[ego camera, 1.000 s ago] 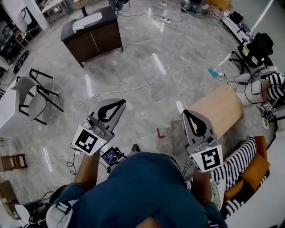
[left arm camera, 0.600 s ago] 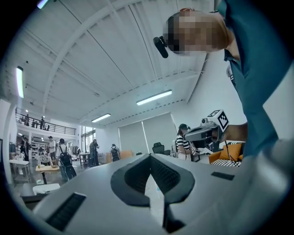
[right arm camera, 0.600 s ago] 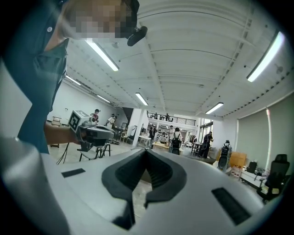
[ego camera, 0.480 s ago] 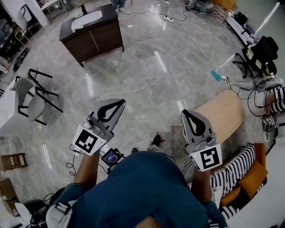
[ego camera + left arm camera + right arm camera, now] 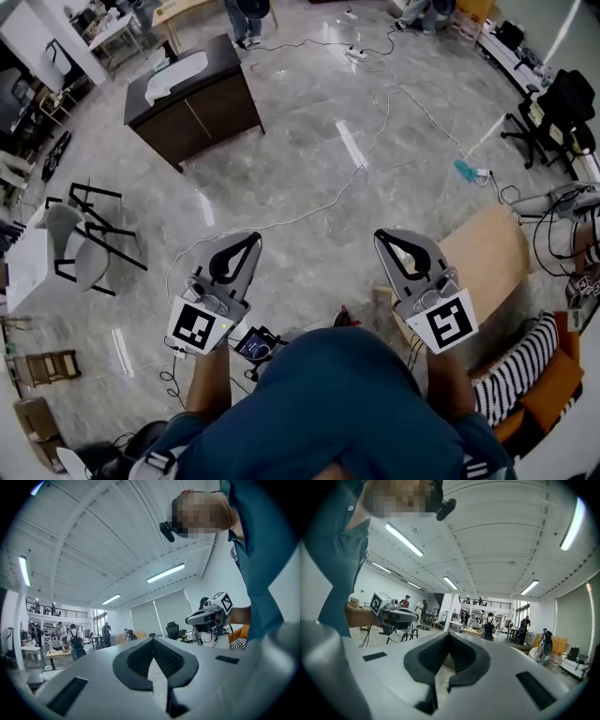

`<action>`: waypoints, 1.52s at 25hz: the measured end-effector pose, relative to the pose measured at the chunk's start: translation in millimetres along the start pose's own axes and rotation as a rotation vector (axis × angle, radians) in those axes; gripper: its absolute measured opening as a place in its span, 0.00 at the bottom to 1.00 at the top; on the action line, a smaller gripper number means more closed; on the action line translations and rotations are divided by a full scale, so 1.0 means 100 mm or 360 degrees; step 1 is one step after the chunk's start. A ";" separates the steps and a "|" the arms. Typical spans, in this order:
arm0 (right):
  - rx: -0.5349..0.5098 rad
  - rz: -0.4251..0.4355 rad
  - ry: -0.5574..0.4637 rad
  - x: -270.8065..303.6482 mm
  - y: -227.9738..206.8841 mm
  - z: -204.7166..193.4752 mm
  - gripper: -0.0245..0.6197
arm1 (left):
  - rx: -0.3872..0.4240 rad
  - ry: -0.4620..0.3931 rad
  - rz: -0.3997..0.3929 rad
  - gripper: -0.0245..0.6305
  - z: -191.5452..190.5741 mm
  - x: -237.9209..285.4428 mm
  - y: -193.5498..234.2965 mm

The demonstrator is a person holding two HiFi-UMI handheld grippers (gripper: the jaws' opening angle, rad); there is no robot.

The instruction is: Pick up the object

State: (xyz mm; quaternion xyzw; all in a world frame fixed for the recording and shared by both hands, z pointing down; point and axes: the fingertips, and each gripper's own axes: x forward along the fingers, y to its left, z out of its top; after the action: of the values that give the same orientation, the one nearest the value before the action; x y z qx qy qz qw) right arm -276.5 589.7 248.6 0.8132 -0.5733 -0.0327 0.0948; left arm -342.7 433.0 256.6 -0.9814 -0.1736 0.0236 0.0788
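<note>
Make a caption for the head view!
Person holds left gripper and right gripper, both shut and empty, over grey floor.

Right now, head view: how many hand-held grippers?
2: the left hand-held gripper at lower left, the right hand-held gripper at lower right. Both shut, empty. None looks hidden.

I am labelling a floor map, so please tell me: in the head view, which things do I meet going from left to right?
Grey chair with black metal frame → left gripper → right gripper → light wooden tabletop → black office chair.
</note>
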 end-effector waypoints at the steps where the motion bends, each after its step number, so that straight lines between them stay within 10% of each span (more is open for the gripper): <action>1: -0.0018 0.0020 -0.0007 0.02 -0.09 -0.02 0.06 | -0.0007 0.0020 0.0020 0.04 -0.04 0.06 0.00; 38: 0.0002 -0.0041 0.0045 2.61 -1.79 -0.37 0.06 | -0.0038 0.0081 -0.0024 0.04 -0.78 1.81 2.63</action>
State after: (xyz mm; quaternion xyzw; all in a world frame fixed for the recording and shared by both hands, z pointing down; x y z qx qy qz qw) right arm -16.2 407.3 265.3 0.8210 -0.5614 -0.0221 0.1020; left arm -78.0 240.1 287.5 -0.9812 -0.1791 -0.0041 0.0717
